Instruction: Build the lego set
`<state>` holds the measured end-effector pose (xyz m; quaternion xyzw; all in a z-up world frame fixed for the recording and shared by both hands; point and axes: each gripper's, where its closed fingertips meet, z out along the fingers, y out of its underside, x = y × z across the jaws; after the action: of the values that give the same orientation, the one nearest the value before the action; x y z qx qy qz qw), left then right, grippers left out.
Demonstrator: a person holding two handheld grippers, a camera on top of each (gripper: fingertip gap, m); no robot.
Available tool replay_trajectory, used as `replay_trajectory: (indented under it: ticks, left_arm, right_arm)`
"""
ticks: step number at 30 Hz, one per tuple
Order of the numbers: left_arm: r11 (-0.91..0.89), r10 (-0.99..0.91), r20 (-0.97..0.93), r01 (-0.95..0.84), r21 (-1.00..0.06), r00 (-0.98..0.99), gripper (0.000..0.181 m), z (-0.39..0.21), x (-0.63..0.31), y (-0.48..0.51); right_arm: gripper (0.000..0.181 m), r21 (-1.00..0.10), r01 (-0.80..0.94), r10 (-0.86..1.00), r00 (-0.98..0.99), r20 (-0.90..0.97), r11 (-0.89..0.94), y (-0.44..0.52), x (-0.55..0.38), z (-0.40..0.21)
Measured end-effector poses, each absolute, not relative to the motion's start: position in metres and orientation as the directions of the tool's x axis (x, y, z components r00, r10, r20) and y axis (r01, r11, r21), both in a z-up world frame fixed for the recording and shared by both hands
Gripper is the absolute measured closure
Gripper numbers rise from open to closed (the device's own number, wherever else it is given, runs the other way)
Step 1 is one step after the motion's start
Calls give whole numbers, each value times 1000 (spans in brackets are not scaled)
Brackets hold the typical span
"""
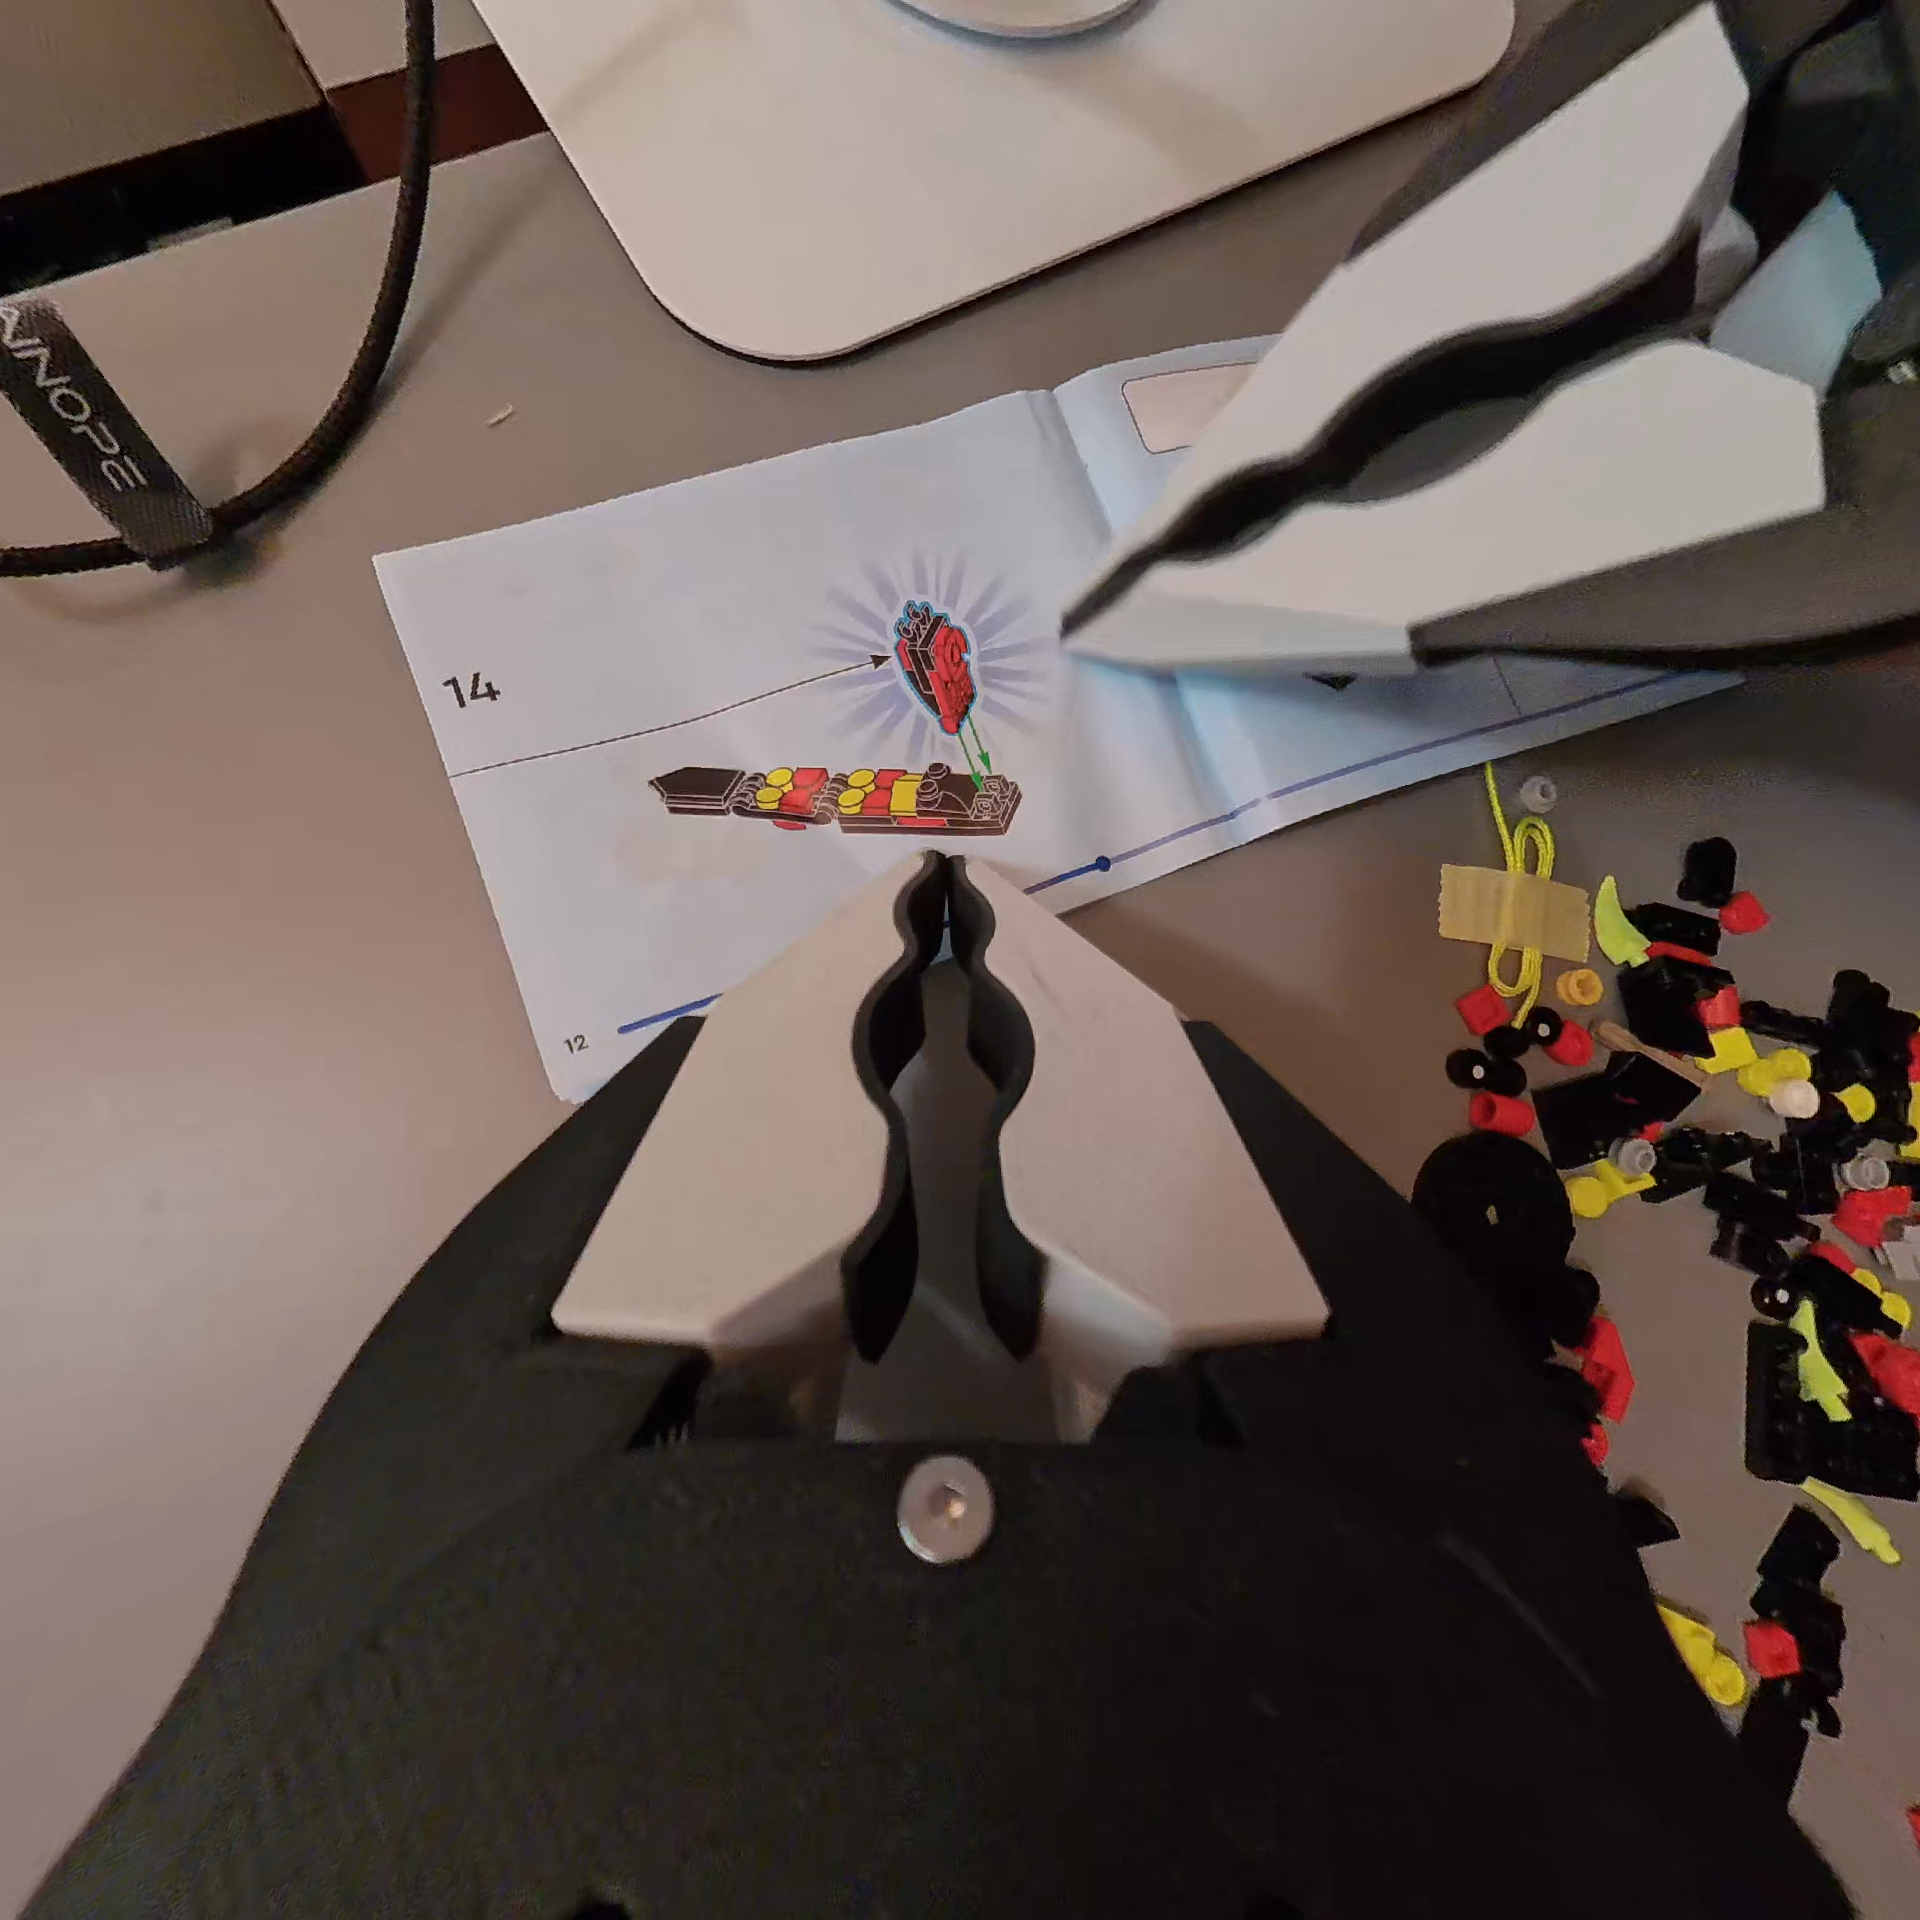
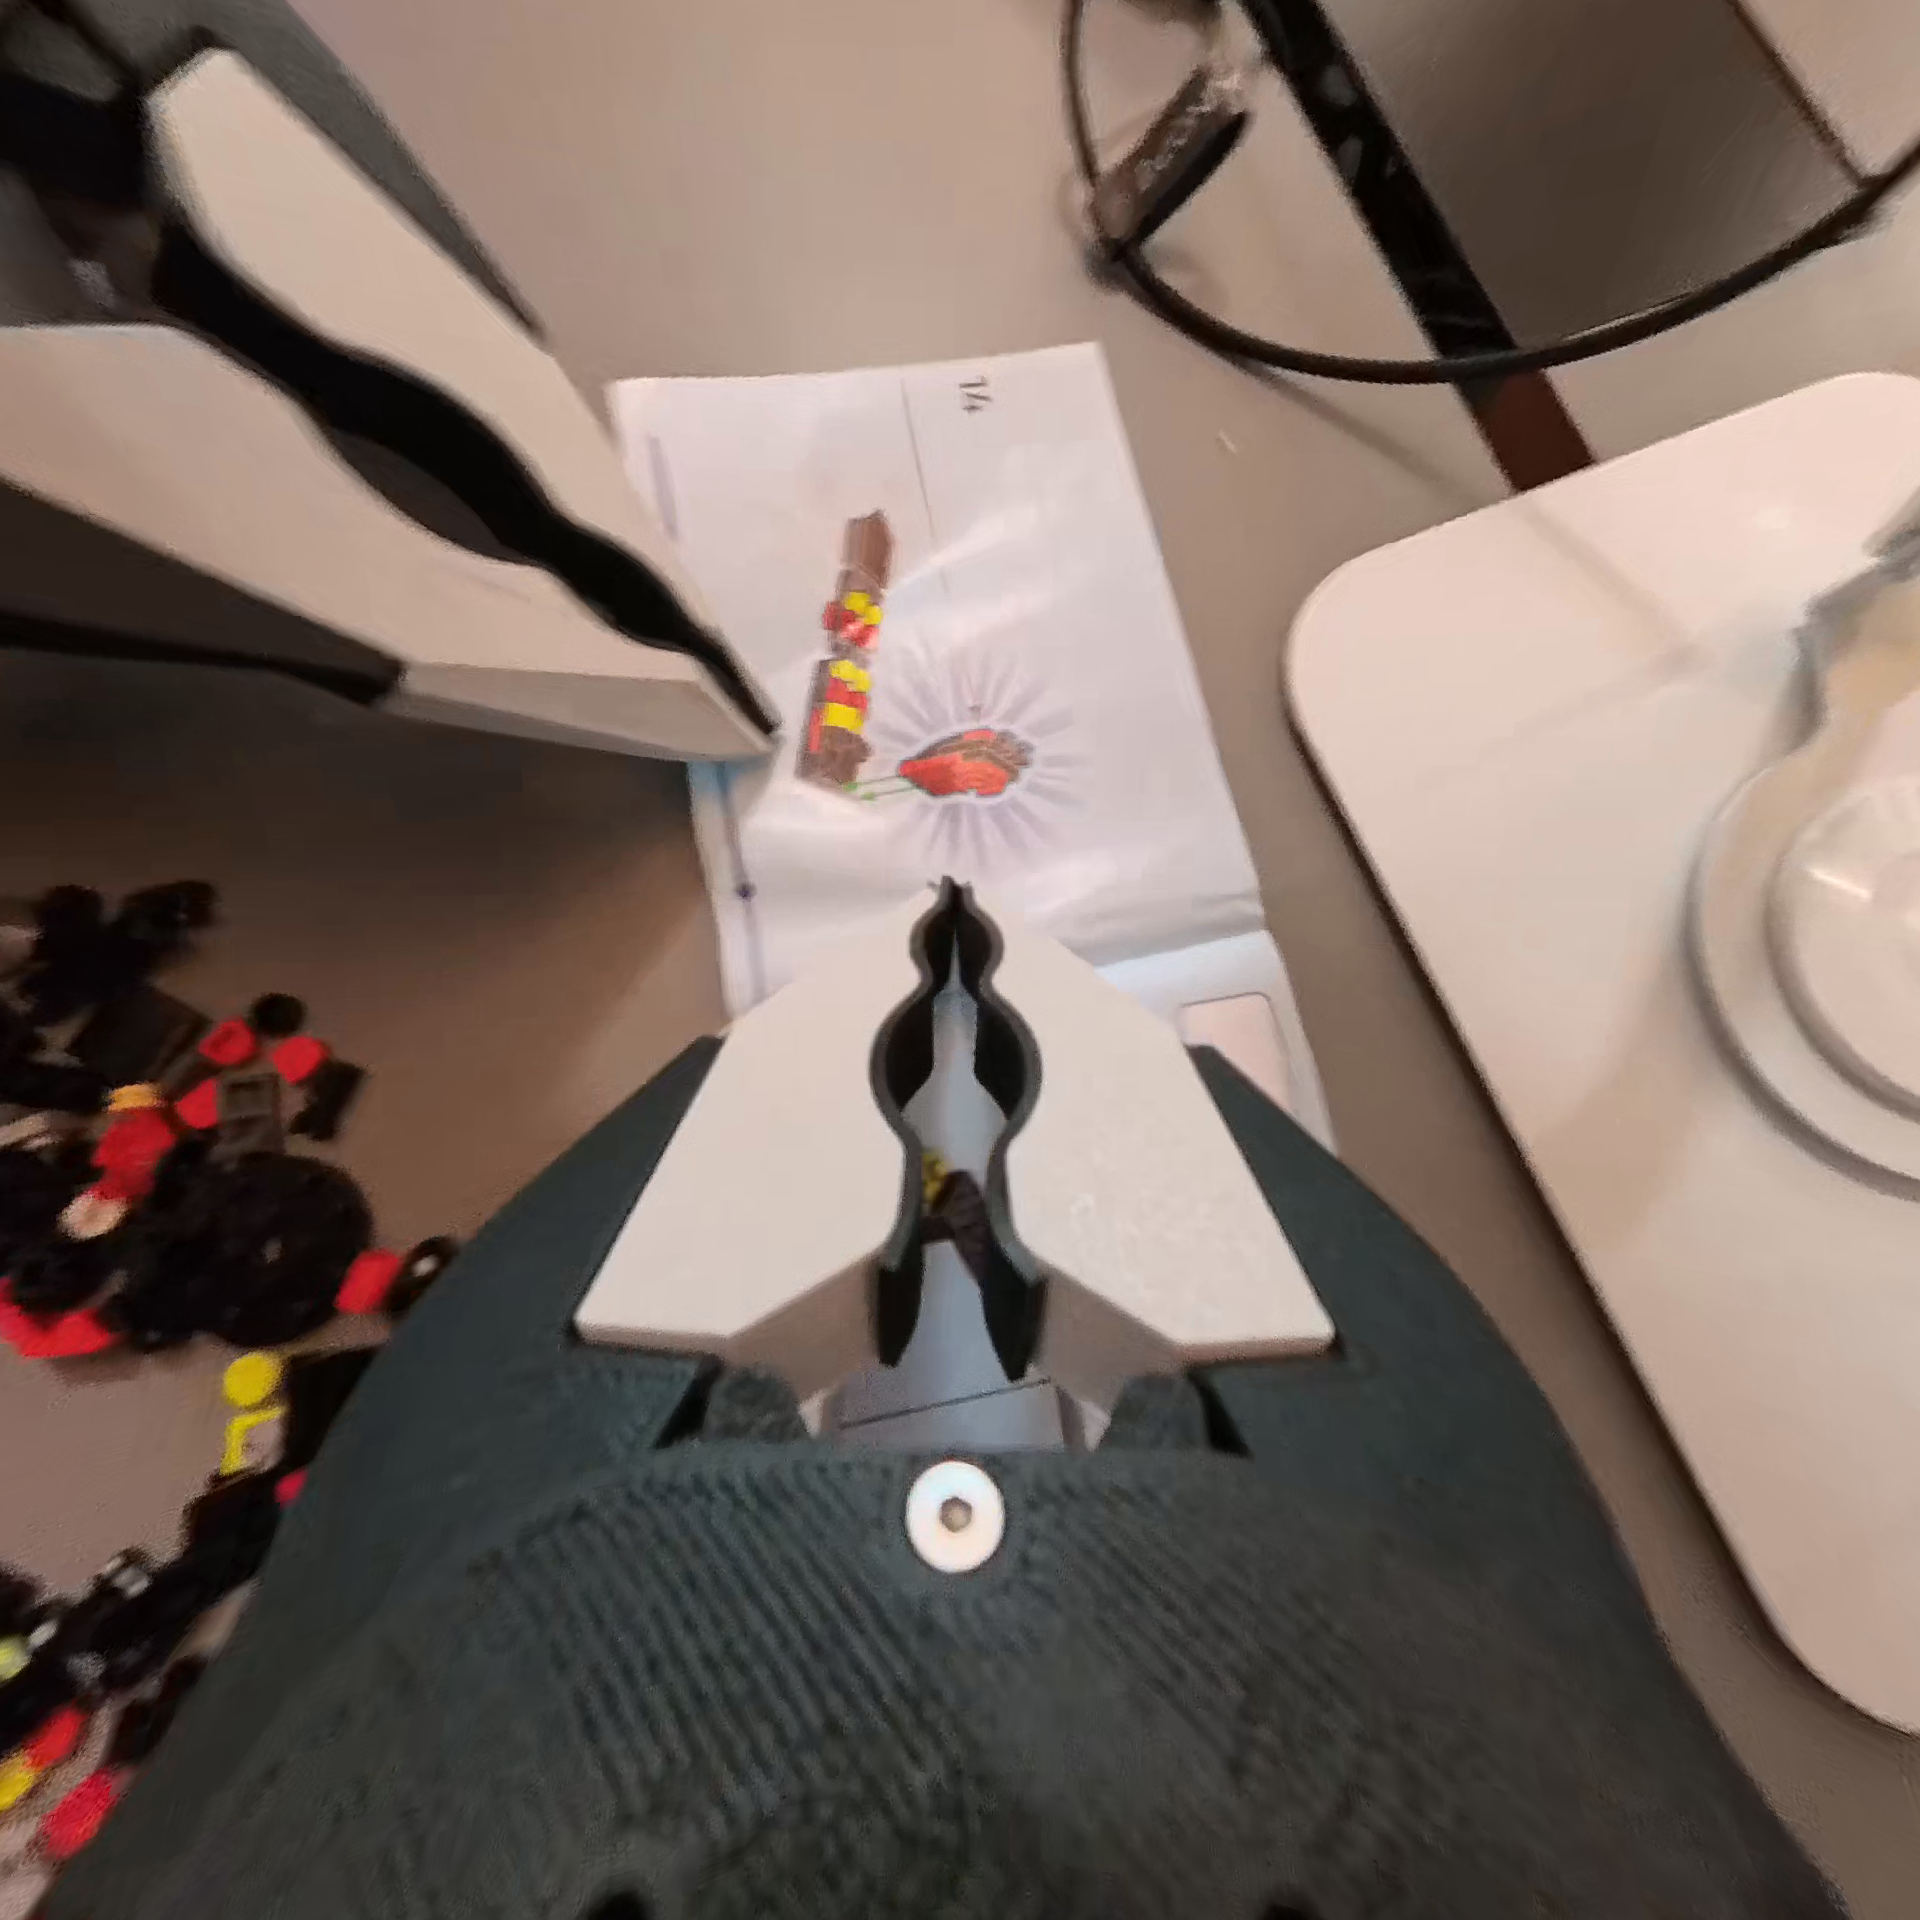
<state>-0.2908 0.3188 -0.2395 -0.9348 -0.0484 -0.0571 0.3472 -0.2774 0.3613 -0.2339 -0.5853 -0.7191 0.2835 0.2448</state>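
The instruction booklet point(image 1: 727, 665) lies open on the grey-brown surface point(image 1: 260, 935), and everything else is placed here against it. The left gripper point(image 1: 940, 857) hangs over the booklet's near edge, just below the printed drawing of a long black, red and yellow build; its jaws are together at the tips with nothing between them. The right gripper point(image 1: 1236, 623) comes in over the booklet's right-hand page, its tips close to the page fold beside the drawing. In the right wrist view the right gripper point(image 2: 951, 888) has its tips pressed together as well, but farther back, in the wavy hollow between the jaws, sits a small dark piece with a yellow spot point(image 2: 951, 1195); the picture is soft there, so it is probably a lego part clamped in the jaws, though its exact shape cannot be made out. The pile of loose lego pieces point(image 1: 1714, 1143), black, red and yellow with a few lime-green bits, lies on the surface to the right of the booklet and below its right page, well clear of both grippers. A lime-green string held by a strip of tape point(image 1: 1512, 920) lies between the booklet's lower edge and the pile. Beyond the booklet's far edge rests a white monitor stand base point(image 1: 987, 156), and to the booklet's left a black braided cable point(image 1: 343, 364) loops across the surface.
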Motion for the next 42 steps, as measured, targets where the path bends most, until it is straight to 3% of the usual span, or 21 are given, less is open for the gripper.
replay_trajectory:
  ticks: [11,15,21,25,31,33,36,38,40,42]
  left_arm:
    - [-738,73,162,163,-655,984,180,-239,-291,319]
    - [-724,87,183,189,-663,979,179,-238,-290,319]
    - [-676,28,283,227,-701,959,144,-218,-281,315]
    - [-644,30,262,219,-733,965,141,-205,-287,308]
    - [-593,-4,297,237,-769,955,141,-176,-271,287]
    - [-546,-40,284,217,-809,958,141,-162,-257,272]
    - [-484,-80,252,183,-856,965,142,-152,-230,241]
    - [-466,-83,262,195,-863,962,146,-154,-212,221]
    - [-463,-83,308,237,-854,948,147,-156,-197,205]
    - [-458,-89,388,309,-834,917,147,-157,-186,193]
  right_arm:
    - [181,-756,621,959,22,284,210,413,-287,-222]
    - [181,-816,550,969,46,243,178,405,-276,-194]
    - [177,-856,481,977,-4,212,188,364,-223,-143]
    - [176,-897,402,982,-43,185,187,314,-177,-99]
    - [168,-910,389,987,4,158,144,262,-107,-80]
    - [149,-886,388,946,93,310,252,267,-83,-71]
    - [151,-845,307,795,306,524,439,283,-46,-37]
    - [169,-878,180,790,384,478,444,273,-32,-30]
    - [172,-921,103,843,373,387,377,257,-32,-48]
    - [169,-940,143,893,295,340,311,242,-42,-83]
